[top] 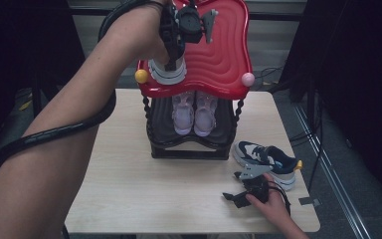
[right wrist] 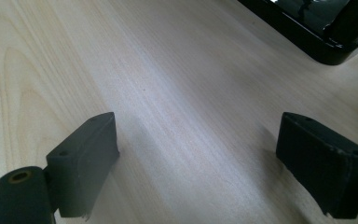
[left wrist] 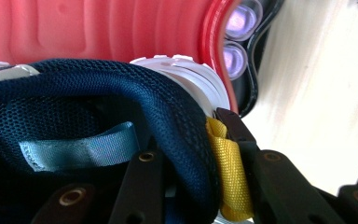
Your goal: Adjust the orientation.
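We see the left gripper [top: 175, 50] raised over the red top shelf [top: 224, 64] of the shoe rack [top: 189, 149], which stands at the far edge of the table [top: 144, 199], about midway along it. In the left gripper view its jaws are clamped on the heel collar of a navy sneaker [left wrist: 98, 102]: 1 jaw sits inside the shoe against the dark mesh lining, the other presses from outside beside the yellow pull tab [left wrist: 228, 177]. The shoe's white sole [top: 168, 74] rests at the front left corner of that red shelf, just beside the yellow ball [top: 141, 76] on the corner; a pink ball [top: 247, 79] marks the front right corner. A pale blue tag [left wrist: 79, 150] shows inside the shoe

On the lower black shelf we see 2 pale lilac shoes [top: 194, 112] side by side, toes toward the front edge

The second navy and white sneaker [top: 266, 162] lies on the table near its right edge, just right of the rack's base, with a yellow tab at its heel

The right gripper [top: 238, 196] rests low on the table near the front right corner, just in front of that sneaker. In the right gripper view its 2 jaws stand wide apart with bare wood [right wrist: 168, 102] between them, holding nothing
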Motion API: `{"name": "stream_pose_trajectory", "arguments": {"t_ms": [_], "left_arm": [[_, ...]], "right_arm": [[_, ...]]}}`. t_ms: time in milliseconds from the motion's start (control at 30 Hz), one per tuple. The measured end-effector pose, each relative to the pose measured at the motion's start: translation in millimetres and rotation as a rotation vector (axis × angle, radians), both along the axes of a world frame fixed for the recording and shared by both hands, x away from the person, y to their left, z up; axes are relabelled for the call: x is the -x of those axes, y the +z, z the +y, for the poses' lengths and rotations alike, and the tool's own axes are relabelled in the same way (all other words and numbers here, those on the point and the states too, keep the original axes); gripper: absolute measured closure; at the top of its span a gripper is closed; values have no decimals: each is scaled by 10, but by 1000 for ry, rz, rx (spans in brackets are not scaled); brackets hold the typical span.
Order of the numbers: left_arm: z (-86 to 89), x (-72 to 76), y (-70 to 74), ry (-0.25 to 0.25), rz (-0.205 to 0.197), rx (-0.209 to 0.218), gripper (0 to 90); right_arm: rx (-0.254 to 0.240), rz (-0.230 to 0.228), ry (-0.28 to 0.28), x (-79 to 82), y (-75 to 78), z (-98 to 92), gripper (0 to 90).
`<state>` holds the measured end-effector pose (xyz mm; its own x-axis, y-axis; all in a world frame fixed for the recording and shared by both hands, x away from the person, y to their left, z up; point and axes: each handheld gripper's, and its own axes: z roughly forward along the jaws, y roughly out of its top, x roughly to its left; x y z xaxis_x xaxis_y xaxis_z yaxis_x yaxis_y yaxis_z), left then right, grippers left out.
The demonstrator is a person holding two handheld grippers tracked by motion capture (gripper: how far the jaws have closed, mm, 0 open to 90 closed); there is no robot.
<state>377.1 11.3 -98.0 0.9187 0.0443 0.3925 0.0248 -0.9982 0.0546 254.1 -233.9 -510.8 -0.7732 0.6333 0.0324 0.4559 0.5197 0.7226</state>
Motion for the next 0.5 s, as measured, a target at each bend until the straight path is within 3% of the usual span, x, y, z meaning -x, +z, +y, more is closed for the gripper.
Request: {"name": "stream_pose_trajectory", "arguments": {"t_ms": [233,500], "left_arm": [[-140,-110,-41,-50,7,-22,723],[-204,-206,-53,-74,-9,-34,721]], "right_arm": [[0,0,0,0,0,0,121],[0,0,0,0,0,0,121]]}}
